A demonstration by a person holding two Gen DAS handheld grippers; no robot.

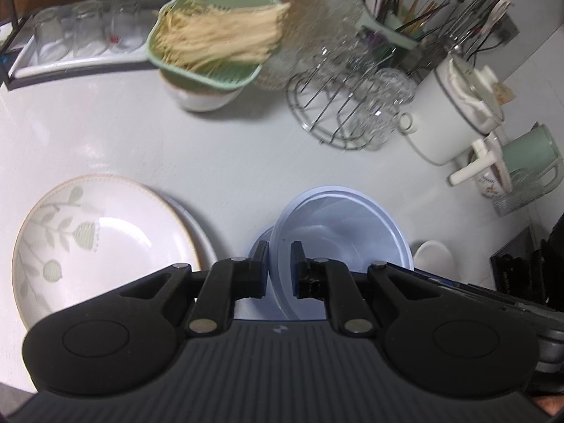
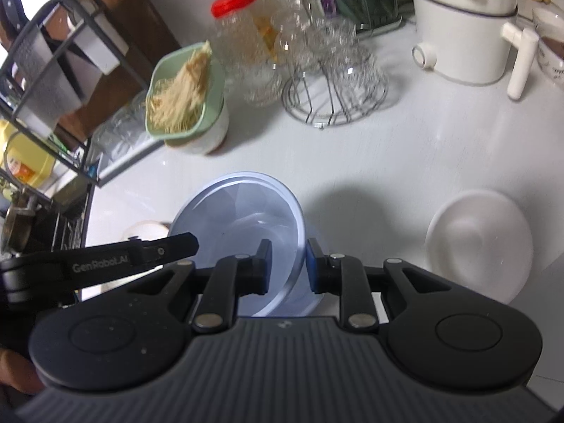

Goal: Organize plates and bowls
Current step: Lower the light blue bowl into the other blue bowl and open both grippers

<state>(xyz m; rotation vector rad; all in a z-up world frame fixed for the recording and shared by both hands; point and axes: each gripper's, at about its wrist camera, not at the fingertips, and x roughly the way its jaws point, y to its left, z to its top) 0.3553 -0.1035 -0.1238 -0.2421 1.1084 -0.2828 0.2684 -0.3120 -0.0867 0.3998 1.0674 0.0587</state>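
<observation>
1. White tabletop (image 1: 218, 148) spread across both views, crowded along its 12 o'clock edge.
2. Floral plate (image 1: 102, 246) at 9 o'clock in the left wrist view, resting on a grey plate's rim.
3. Pale blue bowl (image 2: 243, 218) tilted at centre, rim pinched from both sides.
4. White bowl (image 2: 479, 243) at 3 o'clock in the right wrist view, upright, apart from the blue one.
5. Green colander (image 1: 211, 38) of noodles at 12 o'clock, atop a white bowl.
6. Left tool (image 1: 280, 269) clamped tight on the blue bowl's rim.
7. Right tool (image 2: 289, 268) likewise gripping the opposite rim.
</observation>
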